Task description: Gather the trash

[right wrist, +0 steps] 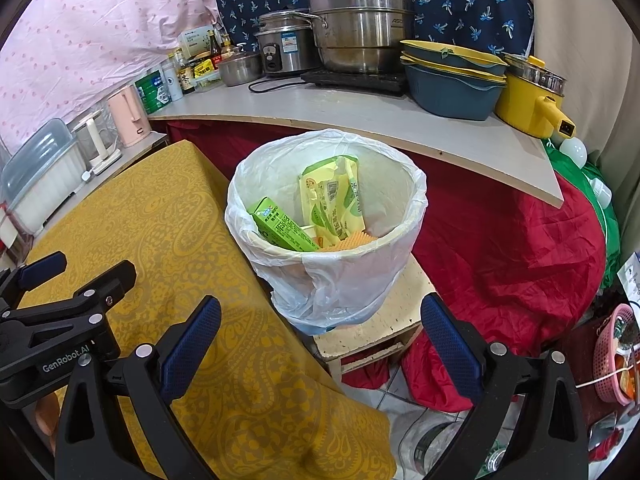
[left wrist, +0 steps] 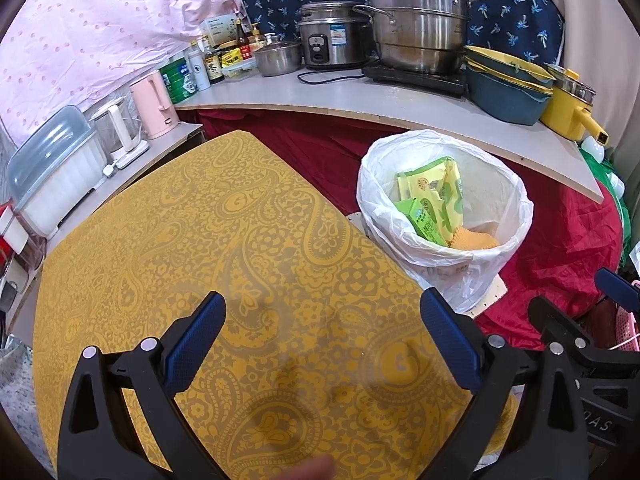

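A white bin lined with a plastic bag point(left wrist: 444, 264) point(right wrist: 344, 284) stands on a low wooden stool to the right of the yellow patterned table point(left wrist: 208, 240) point(right wrist: 168, 240). Inside lie a green carton point(left wrist: 426, 222) point(right wrist: 282, 226), a yellow-green packet point(left wrist: 434, 188) point(right wrist: 332, 196) and something orange point(left wrist: 476, 240) point(right wrist: 352, 240). My left gripper point(left wrist: 323, 334) hovers open over the bare tabletop, holding nothing. My right gripper point(right wrist: 320, 336) is open and empty in front of the bin, spanning the table's edge and the stool. Each gripper shows at the edge of the other's view.
A grey counter point(right wrist: 360, 108) behind the bin carries steel pots point(right wrist: 360, 20), a rice cooker, bottles, stacked blue-yellow basins point(right wrist: 452, 80) and a yellow pot. Kettles point(left wrist: 154, 104) and a lidded box sit left. Red cloth point(right wrist: 500, 248) drapes below; a pink basket point(right wrist: 612, 352) stands right.
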Motion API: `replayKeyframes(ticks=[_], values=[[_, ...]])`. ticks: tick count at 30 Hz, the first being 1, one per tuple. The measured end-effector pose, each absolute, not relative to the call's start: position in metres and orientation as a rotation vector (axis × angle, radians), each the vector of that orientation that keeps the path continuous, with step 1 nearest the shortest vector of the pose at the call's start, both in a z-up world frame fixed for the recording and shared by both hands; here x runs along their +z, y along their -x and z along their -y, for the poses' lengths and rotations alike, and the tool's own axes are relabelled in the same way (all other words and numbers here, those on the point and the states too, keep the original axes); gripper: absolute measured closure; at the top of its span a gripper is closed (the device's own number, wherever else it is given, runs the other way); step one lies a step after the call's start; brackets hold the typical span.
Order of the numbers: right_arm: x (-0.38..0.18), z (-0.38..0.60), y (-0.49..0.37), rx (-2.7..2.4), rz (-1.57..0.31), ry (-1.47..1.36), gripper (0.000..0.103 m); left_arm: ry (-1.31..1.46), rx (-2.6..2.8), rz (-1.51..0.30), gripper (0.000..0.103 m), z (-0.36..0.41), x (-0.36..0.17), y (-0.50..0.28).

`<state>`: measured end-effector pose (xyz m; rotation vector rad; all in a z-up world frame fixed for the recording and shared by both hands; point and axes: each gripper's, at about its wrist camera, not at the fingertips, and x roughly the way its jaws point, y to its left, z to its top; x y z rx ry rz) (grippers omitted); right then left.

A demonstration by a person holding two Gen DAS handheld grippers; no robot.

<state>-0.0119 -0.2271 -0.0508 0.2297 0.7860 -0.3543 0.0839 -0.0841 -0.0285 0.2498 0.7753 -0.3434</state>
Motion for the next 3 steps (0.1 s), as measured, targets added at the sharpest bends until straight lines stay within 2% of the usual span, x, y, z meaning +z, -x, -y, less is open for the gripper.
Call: replayKeyframes(ticks=[3], values=[[-0.0546, 0.2284, 0.0115, -0.355, -0.789, -0.234, 0.007, -0.255, -0.350, -0.778, 0.010, 0.0846, -0.0292, -0.0864]])
